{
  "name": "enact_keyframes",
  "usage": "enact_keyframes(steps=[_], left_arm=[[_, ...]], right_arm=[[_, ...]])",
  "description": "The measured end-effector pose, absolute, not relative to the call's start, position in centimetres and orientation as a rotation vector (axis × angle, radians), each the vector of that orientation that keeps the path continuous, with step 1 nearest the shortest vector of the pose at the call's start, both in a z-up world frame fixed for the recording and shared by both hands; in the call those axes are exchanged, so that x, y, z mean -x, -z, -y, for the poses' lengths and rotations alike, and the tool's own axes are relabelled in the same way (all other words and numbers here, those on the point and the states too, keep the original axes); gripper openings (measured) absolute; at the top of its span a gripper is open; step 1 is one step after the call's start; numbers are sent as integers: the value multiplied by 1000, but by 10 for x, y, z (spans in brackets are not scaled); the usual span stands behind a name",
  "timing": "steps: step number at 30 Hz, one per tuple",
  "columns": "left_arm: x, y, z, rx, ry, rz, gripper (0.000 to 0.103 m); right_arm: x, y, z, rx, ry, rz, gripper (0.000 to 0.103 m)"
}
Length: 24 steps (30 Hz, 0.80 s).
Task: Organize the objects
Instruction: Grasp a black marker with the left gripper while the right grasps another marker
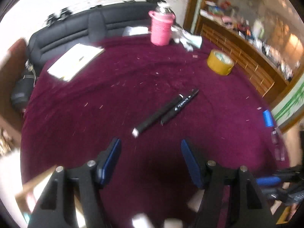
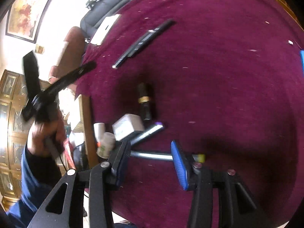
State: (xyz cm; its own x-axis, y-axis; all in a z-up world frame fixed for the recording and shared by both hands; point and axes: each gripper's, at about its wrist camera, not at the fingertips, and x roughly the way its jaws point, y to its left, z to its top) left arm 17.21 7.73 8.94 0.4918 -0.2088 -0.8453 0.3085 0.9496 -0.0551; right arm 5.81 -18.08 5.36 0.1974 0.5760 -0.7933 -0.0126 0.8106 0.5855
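Note:
Two black markers point(image 1: 165, 112) lie side by side on the maroon cloth point(image 1: 114, 98), just ahead of my left gripper point(image 1: 150, 144), which is open and empty. My right gripper point(image 2: 151, 148) is open over a silver pen point(image 2: 152, 154) with a yellow end that lies crosswise on the cloth. The pen runs on behind the right finger, and the pads do not press it. Just beyond are a purple-capped pen point(image 2: 150, 131), a black bottle with a gold band point(image 2: 145, 102) and a white box point(image 2: 127, 126). The right wrist view also shows the markers point(image 2: 142, 41).
A pink woven pot point(image 1: 160, 30), a yellow tape roll point(image 1: 220, 61) and a white book point(image 1: 74, 62) sit at the far side. A blue object point(image 1: 267, 117) lies at the right edge. Two white cylinders point(image 2: 105, 146) stand at the table's left edge. A hand point(image 2: 43, 136) holds the left gripper there.

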Motion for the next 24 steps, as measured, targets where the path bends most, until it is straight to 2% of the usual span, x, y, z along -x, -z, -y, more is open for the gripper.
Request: enact_keyframes(steps=[3,5,7,11,14,18,20,22,24], left_arm=[[-207,-66,-60,-148,320,-1027,62],[-225,-55,-54,-161,313,-1037,54],[-241,-44,-47,-179,301,-1057,53],[-260,-23,-31,-247,318,-1094,43],[-263,-14,-25,-267,342,-1105,41],[-254,-9,-28,-262,321,-1086,31],[-248,-10,-34,-215,304,-1092,19],[-237,-10,-41,-163,268,-1104,14],[-227,-11,-47,-126,242,-1109,14]], right_arm=[[-53,-47,205,-528,-418,-1326,49],[-52,-44,220,-536,-399,-1328,50],[-51,-41,236,-553,-377,-1331,50],[-53,-41,258,-570,-343,-1320,51],[-60,-43,262,-566,-341,-1319,52],[-80,-47,256,-557,-372,-1321,55],[-97,-50,245,-542,-393,-1324,56],[-121,-55,230,-529,-410,-1316,57],[-144,-60,215,-522,-417,-1302,57]])
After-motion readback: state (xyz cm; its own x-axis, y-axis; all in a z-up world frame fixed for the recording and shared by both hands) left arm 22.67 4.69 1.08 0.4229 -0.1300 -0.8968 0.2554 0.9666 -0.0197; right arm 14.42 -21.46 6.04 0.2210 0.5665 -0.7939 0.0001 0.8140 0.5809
